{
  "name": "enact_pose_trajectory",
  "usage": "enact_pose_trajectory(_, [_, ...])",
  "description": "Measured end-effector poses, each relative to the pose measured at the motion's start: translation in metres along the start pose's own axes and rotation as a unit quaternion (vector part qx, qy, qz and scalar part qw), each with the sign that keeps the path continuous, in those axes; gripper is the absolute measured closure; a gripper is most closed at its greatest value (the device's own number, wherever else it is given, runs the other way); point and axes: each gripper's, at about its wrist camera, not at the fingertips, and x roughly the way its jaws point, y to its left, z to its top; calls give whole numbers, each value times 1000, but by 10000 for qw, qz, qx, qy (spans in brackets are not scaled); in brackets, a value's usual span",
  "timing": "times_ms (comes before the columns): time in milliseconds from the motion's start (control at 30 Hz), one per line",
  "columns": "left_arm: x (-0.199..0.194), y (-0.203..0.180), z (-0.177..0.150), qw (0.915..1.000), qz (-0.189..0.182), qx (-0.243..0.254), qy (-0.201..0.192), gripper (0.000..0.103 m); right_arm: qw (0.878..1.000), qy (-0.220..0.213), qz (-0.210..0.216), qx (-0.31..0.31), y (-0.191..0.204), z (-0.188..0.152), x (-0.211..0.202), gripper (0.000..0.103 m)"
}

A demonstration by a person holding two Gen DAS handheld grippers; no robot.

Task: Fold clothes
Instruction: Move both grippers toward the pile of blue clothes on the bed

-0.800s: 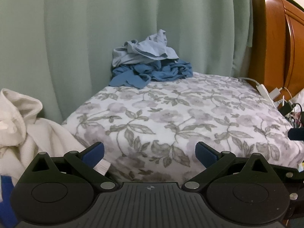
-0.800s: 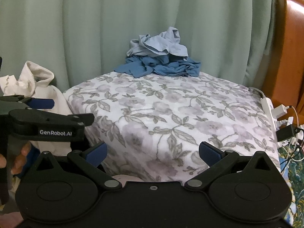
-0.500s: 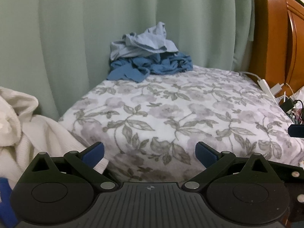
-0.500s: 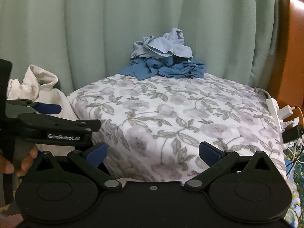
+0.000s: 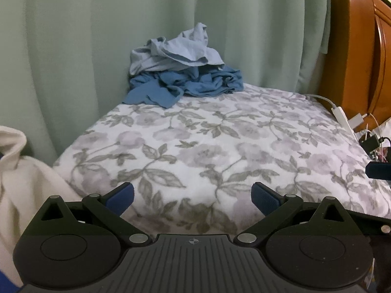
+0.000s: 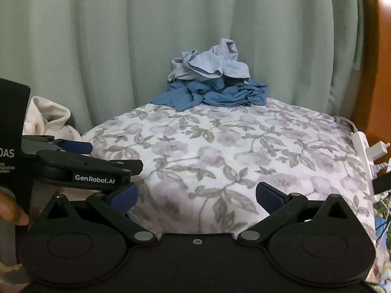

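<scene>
Two crumpled garments are heaped at the far end of the floral bedspread, against the curtain. A pale blue garment lies on top of a darker blue garment. My left gripper stands open over the near edge of the bed, nothing between its fingers. My right gripper is open too, well short of the heap. In the right wrist view the left gripper shows from the side at the left, with a hand on it.
A green curtain hangs behind the bed. A wooden headboard rises at the right, with a white power strip and cables beside it. A cream cloth is bunched at the bed's left side.
Both views have drawn slightly closer to the bed and tipped; the heap sits a little higher in the left wrist view and lower in the right. The clothes lie as before.
</scene>
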Motion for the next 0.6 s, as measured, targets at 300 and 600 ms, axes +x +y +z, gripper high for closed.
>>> enact_pose_trajectory(300, [30, 4, 22, 9996, -206, -70, -165, 0, 9998, 48, 147, 112, -20, 19, 32, 1])
enact_pose_trajectory(600, [62, 9, 44, 9990, -69, 35, -447, 0, 9991, -117, 126, 377, -44, 46, 64, 1])
